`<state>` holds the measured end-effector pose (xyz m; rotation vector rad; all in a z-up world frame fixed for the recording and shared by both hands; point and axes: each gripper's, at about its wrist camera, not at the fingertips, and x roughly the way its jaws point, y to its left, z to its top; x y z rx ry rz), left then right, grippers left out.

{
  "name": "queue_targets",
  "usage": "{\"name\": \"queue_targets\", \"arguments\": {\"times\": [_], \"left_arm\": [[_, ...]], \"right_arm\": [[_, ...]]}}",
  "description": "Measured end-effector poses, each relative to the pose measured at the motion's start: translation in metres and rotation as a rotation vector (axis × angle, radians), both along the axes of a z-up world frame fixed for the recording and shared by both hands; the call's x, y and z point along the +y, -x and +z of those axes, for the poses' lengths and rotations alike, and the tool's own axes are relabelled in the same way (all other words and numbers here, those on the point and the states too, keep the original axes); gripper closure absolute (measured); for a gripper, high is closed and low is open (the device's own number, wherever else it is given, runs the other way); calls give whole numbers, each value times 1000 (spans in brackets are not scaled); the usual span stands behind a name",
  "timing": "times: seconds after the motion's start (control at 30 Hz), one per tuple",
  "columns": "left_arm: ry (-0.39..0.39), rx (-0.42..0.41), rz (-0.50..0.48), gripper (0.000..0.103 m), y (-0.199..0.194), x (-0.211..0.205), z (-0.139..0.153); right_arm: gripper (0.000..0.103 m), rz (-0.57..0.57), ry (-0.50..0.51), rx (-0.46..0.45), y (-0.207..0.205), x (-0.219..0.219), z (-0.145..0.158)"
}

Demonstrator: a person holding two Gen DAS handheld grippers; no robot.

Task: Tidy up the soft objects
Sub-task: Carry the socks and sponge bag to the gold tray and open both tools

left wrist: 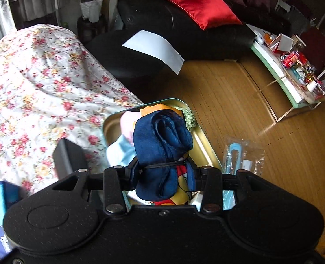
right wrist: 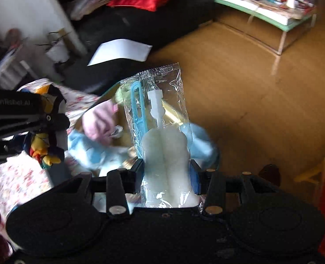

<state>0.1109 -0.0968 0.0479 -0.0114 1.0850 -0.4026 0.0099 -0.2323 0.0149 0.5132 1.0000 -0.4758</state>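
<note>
Both claws are full right now: the left gripper (left wrist: pixel 162 171) is clamped on a rolled navy cloth (left wrist: pixel 162 140), held right above the gold tin (left wrist: pixel 203 145) that's got other soft stuff in it. The right gripper (right wrist: pixel 165 171) is squeezing a bagged sponge (right wrist: pixel 164 149) beside the tin, probably headed there too.

A red cushion (left wrist: pixel 203 6) and white paper (left wrist: pixel 154 49) lie on a black sofa (left wrist: pixel 206 37).

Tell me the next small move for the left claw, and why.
Probably lower the left claw and release the rolled navy cloth into the gold tin. The roll is clamped right above the tin, which already holds pink and blue soft items.
</note>
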Motion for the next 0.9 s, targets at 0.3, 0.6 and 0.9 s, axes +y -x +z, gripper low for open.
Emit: {"name": "queue_targets", "arguments": {"times": [0.3,0.6,0.9], "left_arm": [[-20,40,21,62,-19,-17,-21],[-22,85,16,62,-30,-28,-42],[-31,84,9,62,-39,-41,-52]], "right_arm": [[61,-132,-18,-4,-28,-21,-17],[61,-74,-29,35,-29,-17,-29],[61,-82,-85,27,-31,-22,-31]]}}
